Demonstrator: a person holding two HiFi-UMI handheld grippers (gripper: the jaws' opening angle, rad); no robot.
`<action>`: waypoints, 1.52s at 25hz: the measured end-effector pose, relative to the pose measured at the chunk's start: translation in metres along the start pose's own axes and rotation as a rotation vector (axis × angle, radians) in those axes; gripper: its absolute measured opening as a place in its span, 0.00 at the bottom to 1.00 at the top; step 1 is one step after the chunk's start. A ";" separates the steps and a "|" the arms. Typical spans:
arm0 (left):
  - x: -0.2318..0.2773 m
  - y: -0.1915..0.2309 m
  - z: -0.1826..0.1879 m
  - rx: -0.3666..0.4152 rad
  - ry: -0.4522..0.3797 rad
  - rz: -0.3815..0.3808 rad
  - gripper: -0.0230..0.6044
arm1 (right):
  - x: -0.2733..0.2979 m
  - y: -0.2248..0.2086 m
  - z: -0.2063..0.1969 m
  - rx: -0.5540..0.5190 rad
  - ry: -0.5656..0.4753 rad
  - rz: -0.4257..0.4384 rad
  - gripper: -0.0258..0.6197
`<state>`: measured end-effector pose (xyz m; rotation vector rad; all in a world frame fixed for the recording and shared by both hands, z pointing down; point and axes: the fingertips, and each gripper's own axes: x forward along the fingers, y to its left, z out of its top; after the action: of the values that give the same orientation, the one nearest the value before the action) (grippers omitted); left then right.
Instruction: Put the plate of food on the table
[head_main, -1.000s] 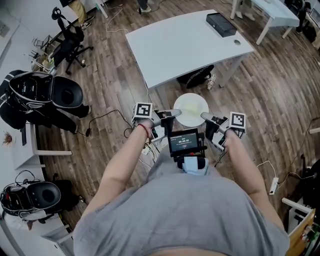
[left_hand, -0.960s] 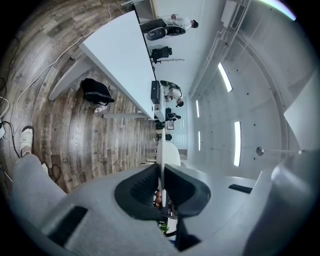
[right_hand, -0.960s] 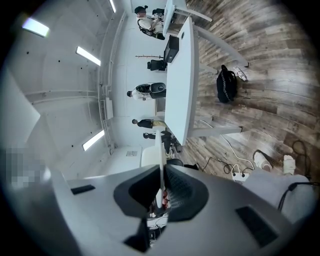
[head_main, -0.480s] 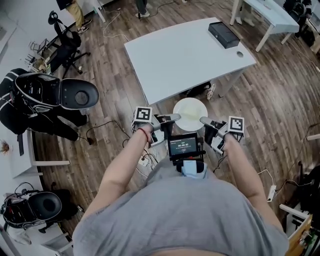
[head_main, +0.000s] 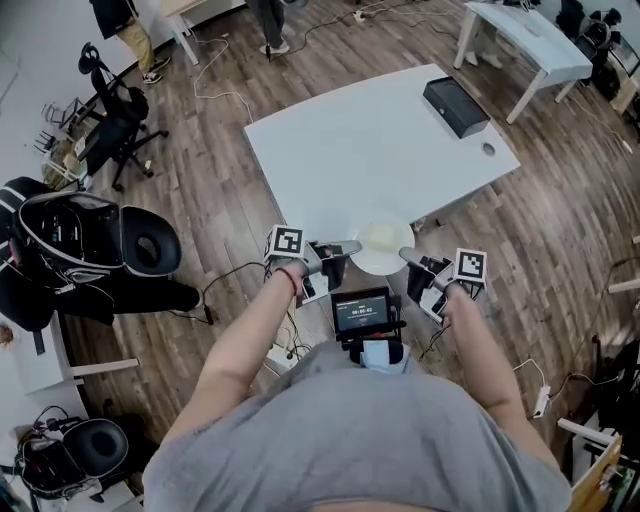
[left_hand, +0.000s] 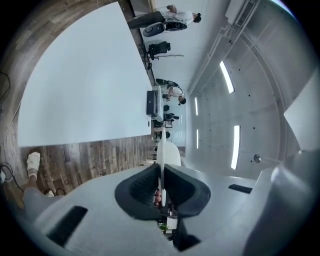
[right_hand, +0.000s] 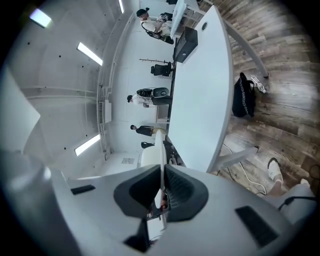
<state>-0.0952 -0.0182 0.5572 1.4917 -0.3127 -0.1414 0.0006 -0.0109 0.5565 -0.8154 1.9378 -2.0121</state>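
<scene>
At near edge of table (head_main: 350, 150) | plate (head_main: 381, 238) | left tongs (head_main: 352, 245), right tongs (head_main: 405, 254) pinching its rim

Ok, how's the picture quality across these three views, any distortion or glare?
Head view: sharp and evenly lit, floorboards bow near the edges, and the plate looks washed out. Left gripper view: heavy fisheye, dark corners, the table edge curves. Right gripper view: same fisheye, ceiling lights blown out.

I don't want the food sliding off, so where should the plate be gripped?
By its thin rim, at opposite edges: left gripper from the left, right gripper from the right, as both are shut on it now. The plate is wide and shallow with food in the middle, so two side grips likely keep it level.
</scene>
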 end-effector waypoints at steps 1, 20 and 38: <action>0.000 -0.003 0.011 0.008 0.005 -0.003 0.08 | 0.007 0.004 0.006 -0.001 -0.009 0.003 0.10; 0.063 -0.019 0.132 0.072 0.006 -0.010 0.08 | 0.056 0.011 0.133 -0.066 -0.011 0.010 0.10; 0.167 0.000 0.293 0.057 -0.105 0.003 0.08 | 0.127 -0.018 0.322 -0.103 0.132 0.038 0.10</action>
<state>-0.0216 -0.3451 0.5906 1.5432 -0.4060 -0.2103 0.0726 -0.3478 0.5938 -0.6781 2.1281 -2.0049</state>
